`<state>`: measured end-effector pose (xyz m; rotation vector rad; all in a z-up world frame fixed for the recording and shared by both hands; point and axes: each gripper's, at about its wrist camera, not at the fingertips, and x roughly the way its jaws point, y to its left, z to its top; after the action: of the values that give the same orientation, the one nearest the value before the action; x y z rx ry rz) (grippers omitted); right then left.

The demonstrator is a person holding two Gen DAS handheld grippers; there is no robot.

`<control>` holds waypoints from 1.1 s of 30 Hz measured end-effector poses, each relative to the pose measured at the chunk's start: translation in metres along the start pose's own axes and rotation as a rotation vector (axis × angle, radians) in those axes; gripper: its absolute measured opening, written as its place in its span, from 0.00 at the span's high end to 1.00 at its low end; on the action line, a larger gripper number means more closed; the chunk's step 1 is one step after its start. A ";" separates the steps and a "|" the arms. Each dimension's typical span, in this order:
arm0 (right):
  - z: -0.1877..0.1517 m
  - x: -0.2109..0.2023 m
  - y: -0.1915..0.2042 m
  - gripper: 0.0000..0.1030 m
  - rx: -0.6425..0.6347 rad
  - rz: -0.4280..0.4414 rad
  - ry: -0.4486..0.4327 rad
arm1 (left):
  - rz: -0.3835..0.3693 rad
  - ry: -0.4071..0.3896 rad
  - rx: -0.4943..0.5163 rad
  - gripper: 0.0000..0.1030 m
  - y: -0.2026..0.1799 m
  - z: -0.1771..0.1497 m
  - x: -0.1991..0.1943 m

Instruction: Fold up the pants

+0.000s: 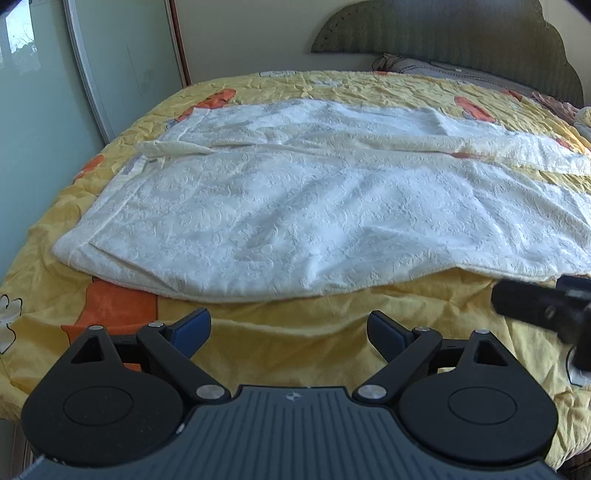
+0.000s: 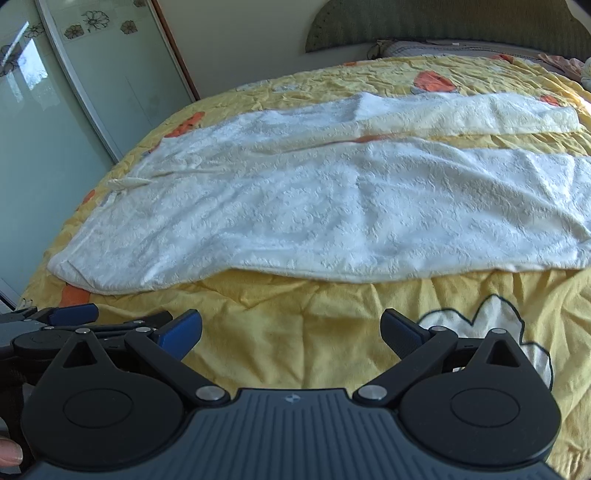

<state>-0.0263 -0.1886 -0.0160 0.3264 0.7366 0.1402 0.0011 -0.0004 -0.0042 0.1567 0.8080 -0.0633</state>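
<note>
Far left: pale green sliding wardrobe door with a silver frame [image 1: 55, 92], some of its panels printed with flowers.

Bed: wrinkled yellow quilted bedspread with orange and white cartoon patches [image 1: 295, 332] covers the whole surface.

White embossed-fabric pants [image 1: 295, 221] lie flat and unfolded across the middle of the bedspread. Waistband at left, both legs running to the right; the far leg diverges from the near one, with a strip of yellow showing between them toward the right.

Left gripper [image 1: 289, 332]: black linkage, blue finger pads, jaws spread wide, nothing between them. It hovers over bare bedspread, just short of the near edge of the pants, not touching.

Right gripper [image 2: 291, 334]: same build, jaws likewise wide apart and empty, near the pants' near edge, over yellow cloth beside a white flower patch.

Far right: dark green scalloped padded headboard [image 1: 461, 33] against the wall.
</note>
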 end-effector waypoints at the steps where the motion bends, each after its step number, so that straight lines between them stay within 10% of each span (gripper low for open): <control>1: 0.011 -0.004 0.000 0.00 -0.030 0.049 -0.057 | 0.008 -0.015 -0.001 0.09 0.003 0.003 -0.001; 7: 0.094 0.020 0.010 0.00 -0.293 0.288 -0.259 | 0.076 -0.071 -0.051 0.09 0.033 0.044 0.008; 11: 0.155 0.084 0.021 0.00 -0.444 0.314 -0.170 | 0.133 -0.068 -0.104 0.09 0.058 0.071 0.028; 26: 0.298 0.341 0.000 0.02 -0.328 0.349 0.143 | 0.185 0.046 -0.193 0.09 0.104 0.138 0.118; 33: 0.301 0.372 0.004 0.57 -0.408 0.450 0.251 | 0.200 0.057 -0.154 0.09 0.102 0.153 0.139</control>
<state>0.4515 -0.1689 -0.0425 0.0783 0.8523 0.7578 0.2182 0.0759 0.0110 0.0934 0.8472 0.1923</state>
